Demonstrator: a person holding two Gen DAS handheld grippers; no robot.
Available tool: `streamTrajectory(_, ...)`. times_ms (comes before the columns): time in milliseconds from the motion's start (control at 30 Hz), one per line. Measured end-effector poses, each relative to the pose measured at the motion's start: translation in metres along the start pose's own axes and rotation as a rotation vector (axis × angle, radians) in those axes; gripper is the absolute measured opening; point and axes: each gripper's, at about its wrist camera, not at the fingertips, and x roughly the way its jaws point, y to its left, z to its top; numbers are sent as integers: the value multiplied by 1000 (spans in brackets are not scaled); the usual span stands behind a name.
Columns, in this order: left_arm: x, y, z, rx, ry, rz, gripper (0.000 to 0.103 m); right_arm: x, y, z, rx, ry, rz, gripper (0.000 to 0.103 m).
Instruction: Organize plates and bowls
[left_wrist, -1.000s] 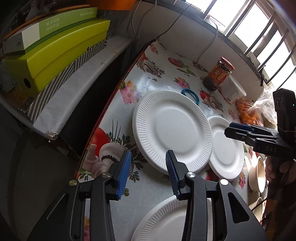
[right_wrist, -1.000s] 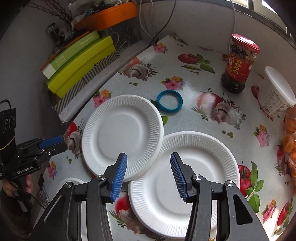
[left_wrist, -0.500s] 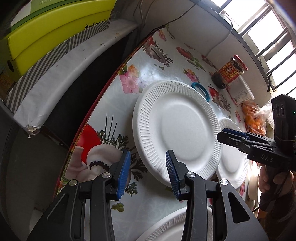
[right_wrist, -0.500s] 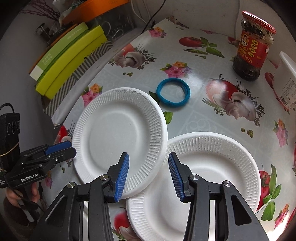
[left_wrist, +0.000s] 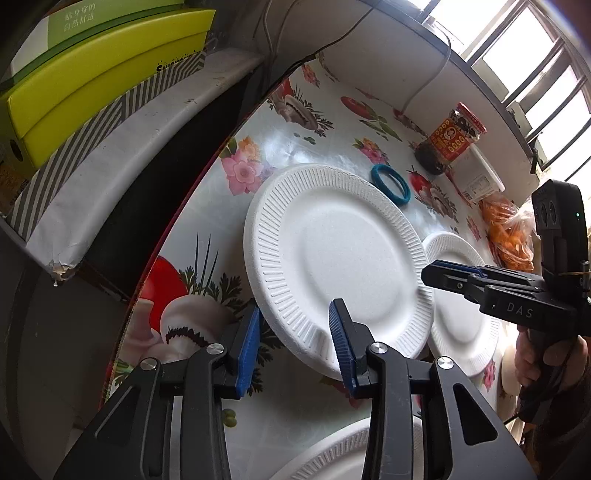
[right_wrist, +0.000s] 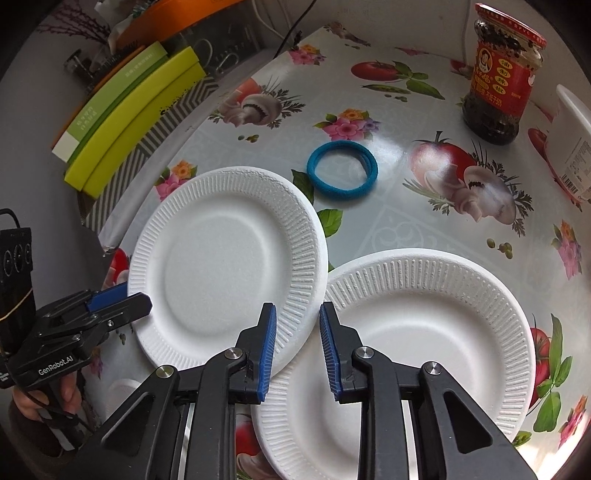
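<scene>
A white foam plate (left_wrist: 332, 254) (right_wrist: 225, 273) lies on the flowered tablecloth, its right edge overlapping a second white plate (right_wrist: 413, 328) (left_wrist: 458, 306). My left gripper (left_wrist: 293, 343) is open, with the plate's near-left rim between its fingers. My right gripper (right_wrist: 295, 339) is open, with the same plate's right rim between its fingers. Each gripper shows in the other's view: the right one (left_wrist: 428, 275), the left one (right_wrist: 142, 299). A third white plate (left_wrist: 354, 454) lies under the left gripper.
A blue ring (right_wrist: 341, 171) lies just beyond the plates. A red-labelled jar (right_wrist: 498, 74) and a white tub (right_wrist: 572, 144) stand at the back right. A bag of orange pieces (left_wrist: 506, 236) sits behind. Yellow-green boxes (left_wrist: 92, 77) stand on a shelf left of the table edge.
Both grippers have moved forward onto the first plate from opposite sides; its rims now lie between their fingers. The plates have not visibly moved.
</scene>
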Motion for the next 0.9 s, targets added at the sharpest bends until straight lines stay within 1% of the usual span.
streamTrajectory(67,-2,0,1,2,-5,2,37,-2,-1,-1,12,-5,14,24)
streamTrajectory(400,-11,-5,-4,31,-25,13,37,-17,2,-7,15,-37,23,24)
streamTrajectory(900,-37,-16,-26,67,-67,17,37,-42,10,-32,6,-84,42,24)
